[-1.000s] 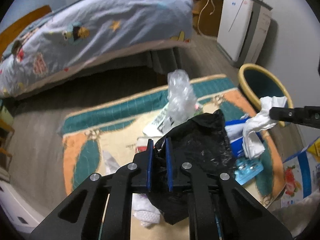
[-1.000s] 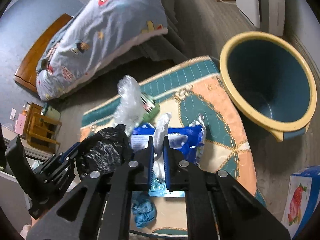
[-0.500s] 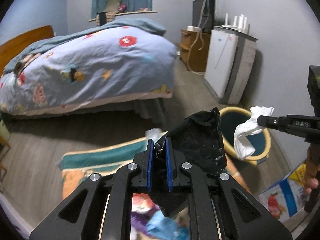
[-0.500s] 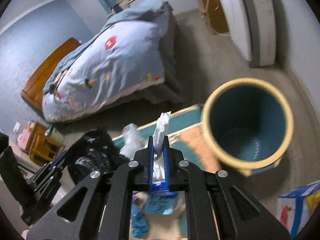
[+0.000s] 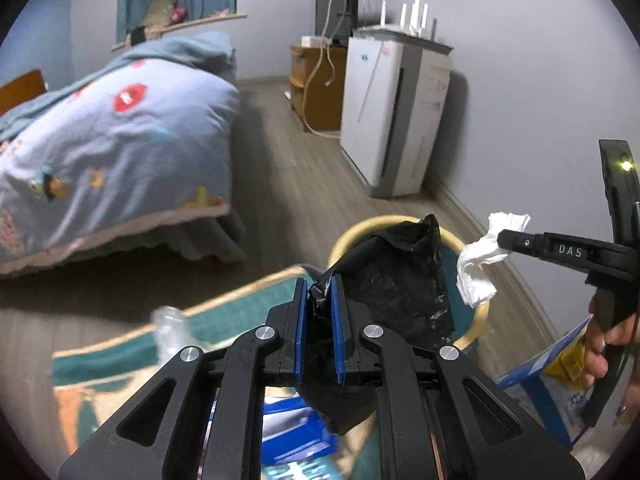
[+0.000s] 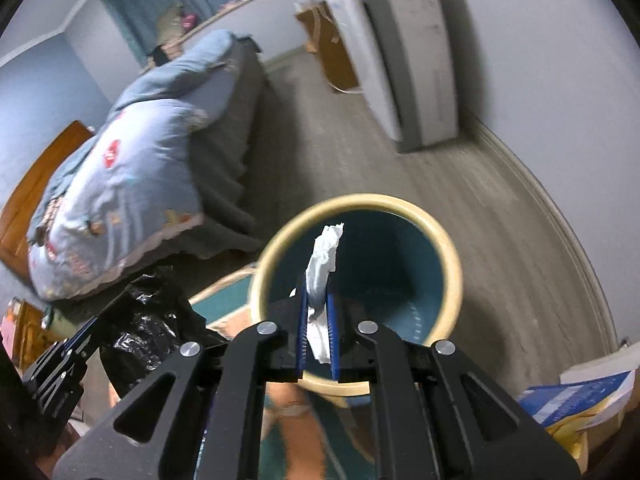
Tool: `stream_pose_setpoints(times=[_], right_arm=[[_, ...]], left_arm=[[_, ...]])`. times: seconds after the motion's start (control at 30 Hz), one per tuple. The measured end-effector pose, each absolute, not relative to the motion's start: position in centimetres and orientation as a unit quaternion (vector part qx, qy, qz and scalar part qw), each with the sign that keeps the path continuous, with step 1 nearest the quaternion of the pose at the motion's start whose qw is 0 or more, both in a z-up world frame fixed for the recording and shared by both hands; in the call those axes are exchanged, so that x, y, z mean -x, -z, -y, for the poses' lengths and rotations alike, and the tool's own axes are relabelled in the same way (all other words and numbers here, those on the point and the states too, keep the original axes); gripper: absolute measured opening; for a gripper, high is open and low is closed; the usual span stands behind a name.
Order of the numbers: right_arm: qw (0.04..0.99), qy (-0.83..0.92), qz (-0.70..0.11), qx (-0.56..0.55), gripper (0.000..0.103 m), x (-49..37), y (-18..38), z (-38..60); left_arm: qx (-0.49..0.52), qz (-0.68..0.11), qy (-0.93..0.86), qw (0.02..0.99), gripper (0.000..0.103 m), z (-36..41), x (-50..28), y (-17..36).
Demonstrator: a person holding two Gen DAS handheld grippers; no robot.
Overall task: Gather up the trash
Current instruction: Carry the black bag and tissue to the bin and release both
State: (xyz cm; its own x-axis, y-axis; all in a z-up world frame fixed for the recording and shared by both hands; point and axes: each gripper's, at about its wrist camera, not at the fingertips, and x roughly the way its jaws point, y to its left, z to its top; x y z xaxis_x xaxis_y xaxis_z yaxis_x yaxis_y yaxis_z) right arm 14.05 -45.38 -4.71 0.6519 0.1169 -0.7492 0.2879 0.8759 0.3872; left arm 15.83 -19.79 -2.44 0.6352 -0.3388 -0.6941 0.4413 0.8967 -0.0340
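We logged the left claw [image 5: 320, 312] clamped on a crumpled black plastic bag [image 5: 394, 276] and the right claw [image 6: 318, 320] clamped on a white tissue [image 6: 324, 264], both grips unchanged from a second before. Both items had been lifted off the rug [image 5: 240, 304] and carried toward the yellow-rimmed bin [image 6: 448, 256]. We noted the tissue now over the bin's mouth, the bag beside its rim, and a clear bottle [image 5: 168, 328] left on the rug.
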Motion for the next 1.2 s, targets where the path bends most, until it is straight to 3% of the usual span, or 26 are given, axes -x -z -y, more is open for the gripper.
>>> stream_pose_setpoints(times=[0.27,0.57,0.63,0.67,0.7,0.73,0.77,0.87,1.0,1.1,1.2], right_arm=[[0.851,0.073,-0.454,-0.253,0.008,-14.4,8.5,47.3],[0.864,0.058,-0.442,-0.234,0.009,-14.1,8.2,46.6],[0.865,0.060,-0.438,-0.238,0.011,-14.1,8.3,46.8],[0.865,0.063,-0.437,-0.237,0.017,-13.9,8.3,46.9],[0.866,0.065,-0.437,-0.236,0.031,-13.9,8.3,46.9],[0.866,0.067,-0.437,-0.234,0.046,-13.9,8.3,46.8],[0.867,0.070,-0.436,-0.232,0.050,-13.8,8.3,46.9],[0.867,0.079,-0.436,-0.227,0.055,-13.8,8.3,47.0],[0.869,0.088,-0.431,-0.229,0.080,-13.7,7.9,46.9],[0.877,0.091,-0.420,-0.214,0.096,-13.6,7.0,46.3],[0.883,0.097,-0.415,-0.198,0.097,-13.6,6.2,45.5]], left_arm=[[-0.103,-0.393,0.205,0.891,0.012,24.1,-17.4,6.9],[-0.099,-0.401,0.187,0.892,0.013,25.5,-18.7,8.9],[-0.100,-0.399,0.185,0.892,0.018,25.7,-18.8,9.4],[-0.098,-0.400,0.187,0.892,0.026,25.7,-18.9,9.6],[-0.097,-0.400,0.186,0.892,0.045,25.7,-18.9,9.6],[-0.097,-0.398,0.186,0.893,0.057,25.7,-18.9,9.7],[-0.098,-0.393,0.185,0.896,0.074,25.7,-18.8,9.6],[-0.102,-0.377,0.186,0.902,0.078,25.6,-18.4,8.9],[-0.090,-0.364,0.183,0.909,0.093,24.8,-18.2,8.2],[-0.094,-0.352,0.182,0.913,0.095,24.5,-17.6,7.6],[-0.102,-0.340,0.179,0.918,0.096,23.7,-17.0,7.0]])
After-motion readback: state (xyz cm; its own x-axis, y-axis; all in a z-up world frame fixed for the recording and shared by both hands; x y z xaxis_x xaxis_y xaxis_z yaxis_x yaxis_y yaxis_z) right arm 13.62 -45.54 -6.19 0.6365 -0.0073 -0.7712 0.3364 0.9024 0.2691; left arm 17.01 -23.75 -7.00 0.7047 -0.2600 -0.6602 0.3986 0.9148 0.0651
